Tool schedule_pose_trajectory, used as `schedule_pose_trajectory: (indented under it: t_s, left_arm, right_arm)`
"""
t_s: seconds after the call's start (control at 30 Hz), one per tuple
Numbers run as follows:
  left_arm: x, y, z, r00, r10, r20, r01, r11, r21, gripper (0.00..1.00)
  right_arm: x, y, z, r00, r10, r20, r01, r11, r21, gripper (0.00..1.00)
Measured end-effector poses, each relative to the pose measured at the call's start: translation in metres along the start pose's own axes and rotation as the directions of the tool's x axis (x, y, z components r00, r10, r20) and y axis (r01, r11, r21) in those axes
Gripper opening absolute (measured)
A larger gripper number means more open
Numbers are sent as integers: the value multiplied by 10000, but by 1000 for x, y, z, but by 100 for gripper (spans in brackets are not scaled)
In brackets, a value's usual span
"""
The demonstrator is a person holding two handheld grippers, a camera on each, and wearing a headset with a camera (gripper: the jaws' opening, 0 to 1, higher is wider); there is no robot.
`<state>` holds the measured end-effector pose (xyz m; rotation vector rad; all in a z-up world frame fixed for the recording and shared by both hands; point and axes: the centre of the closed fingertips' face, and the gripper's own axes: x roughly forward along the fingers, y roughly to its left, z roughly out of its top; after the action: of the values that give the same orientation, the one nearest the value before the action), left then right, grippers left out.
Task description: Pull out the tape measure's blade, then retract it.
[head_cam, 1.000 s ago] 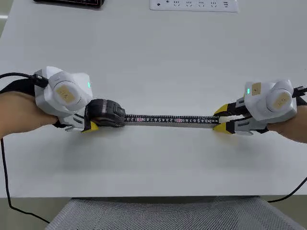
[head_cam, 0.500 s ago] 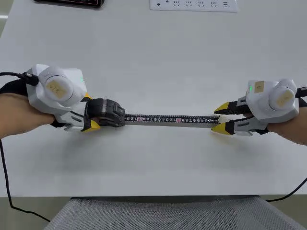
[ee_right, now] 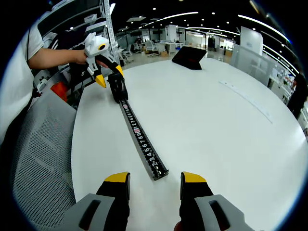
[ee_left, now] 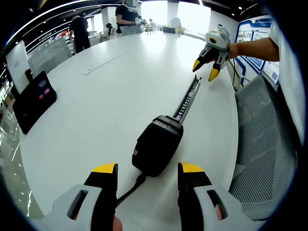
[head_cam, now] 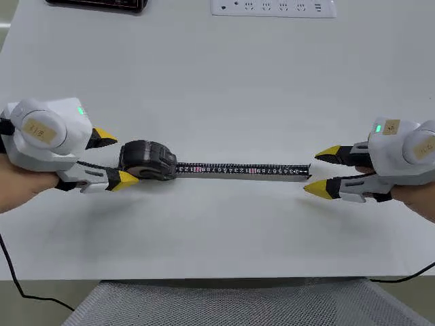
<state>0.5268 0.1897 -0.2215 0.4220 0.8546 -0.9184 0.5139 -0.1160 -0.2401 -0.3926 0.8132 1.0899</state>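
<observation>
A black tape measure case (head_cam: 148, 160) lies on the white table (head_cam: 217, 75), its blade (head_cam: 241, 169) drawn out flat to the right. My left gripper (head_cam: 113, 158) stands open just left of the case, touching nothing. In the left gripper view the case (ee_left: 158, 144) sits just ahead of the open jaws, the blade (ee_left: 190, 97) running away toward the other gripper (ee_left: 206, 70). My right gripper (head_cam: 318, 170) is open, a little right of the blade's end. The right gripper view shows the blade tip (ee_right: 160, 173) lying free just ahead of the jaws.
A white power strip (head_cam: 273, 7) lies at the table's far edge, with a dark device (head_cam: 95, 3) at the far left. A grey mesh chair seat (head_cam: 224, 303) sits below the table's near edge. A black cable (head_cam: 8, 272) hangs at the left.
Both grippers have let go and drawn back outward: the left opened off the case, the right opened off the blade's end. Case and extended blade stay in place.
</observation>
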Motion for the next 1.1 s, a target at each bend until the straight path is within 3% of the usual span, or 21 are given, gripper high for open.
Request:
schedule_pose_trajectory:
  t_s: [0.37,1.1]
  left_arm:
    - [-15,-2,-2,9971,433,626,-377,9955,-871,50]
    - [-37,-14,-19,9841,1008,1459,-723,9793,-1893,66]
  right_arm:
    - [-9,4,1,9986,-467,240,458,9983,372,48]
    - [-27,12,-11,9944,-1012,309,983,9915,849,63]
